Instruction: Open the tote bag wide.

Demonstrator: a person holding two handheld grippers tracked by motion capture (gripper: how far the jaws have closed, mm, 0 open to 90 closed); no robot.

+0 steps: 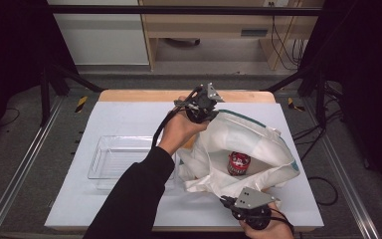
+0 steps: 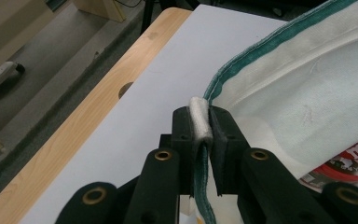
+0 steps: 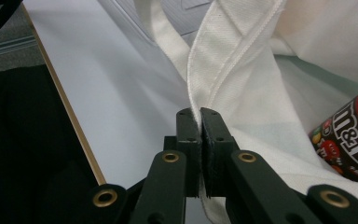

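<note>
On the table's right half, my left gripper [image 1: 202, 110] pinches the tote bag [image 1: 258, 144] rim at 11 o'clock and my right gripper [image 1: 242, 203] pinches 5 o'clock. Soft cloth sags; the candy jar [image 1: 238, 163] inside weighs it down, so hems suit best.

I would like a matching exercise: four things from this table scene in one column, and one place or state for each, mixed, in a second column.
Things:
1. left gripper
2. right gripper
3. red can
4. clear tray

Places or states:
A. inside the open bag
B. empty, left of the bag
C. shut on the bag's green-trimmed rim
D. shut on the bag's white edge, below its strap

Pairs: 1-C, 2-D, 3-A, 4-B
</note>
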